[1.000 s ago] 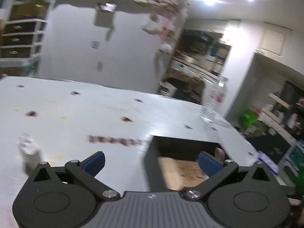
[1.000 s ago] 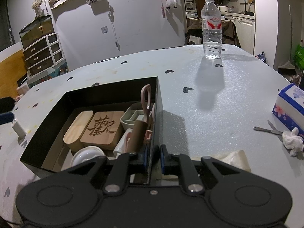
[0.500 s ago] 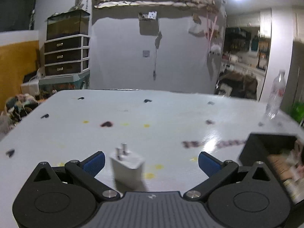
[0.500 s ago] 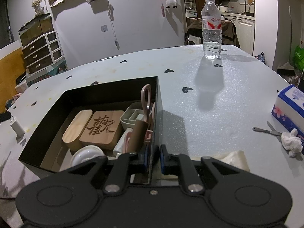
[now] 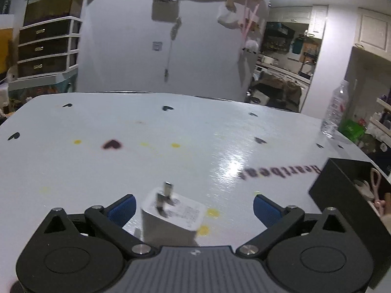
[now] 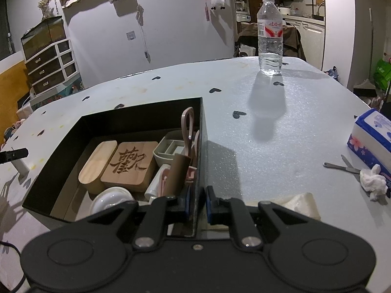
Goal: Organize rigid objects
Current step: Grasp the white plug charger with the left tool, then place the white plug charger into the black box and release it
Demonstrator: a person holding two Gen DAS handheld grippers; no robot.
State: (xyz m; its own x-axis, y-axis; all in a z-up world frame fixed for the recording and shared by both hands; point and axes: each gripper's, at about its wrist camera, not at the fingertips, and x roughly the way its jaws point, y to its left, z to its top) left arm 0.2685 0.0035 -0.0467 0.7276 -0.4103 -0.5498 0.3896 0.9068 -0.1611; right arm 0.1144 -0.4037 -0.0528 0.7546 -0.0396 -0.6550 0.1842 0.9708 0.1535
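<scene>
A white plug adapter (image 5: 171,216) stands on the white table with its prongs up, between the wide-open jaws of my left gripper (image 5: 193,207) and nearer the left one, untouched. It also shows in the right wrist view (image 6: 20,166). My right gripper (image 6: 196,201) is shut on the right wall of a black box (image 6: 201,131). The box holds a carved wooden block (image 6: 130,162), an oval wooden lid (image 6: 97,162), a grey tray (image 6: 171,146), a white dish (image 6: 111,201) and pink tools. The box also shows in the left wrist view (image 5: 342,183).
A water bottle (image 6: 270,36) stands at the table's far side. A tissue pack (image 6: 372,138), metal tweezers (image 6: 342,167), a wad of tissue (image 6: 374,182) and a crumpled cloth (image 6: 301,204) lie at the right. Drawers (image 6: 50,66) stand beyond the table.
My left gripper has swung left from the box toward the plug adapter, and the adapter now sits between its open jaws. My right gripper keeps hold of the box wall.
</scene>
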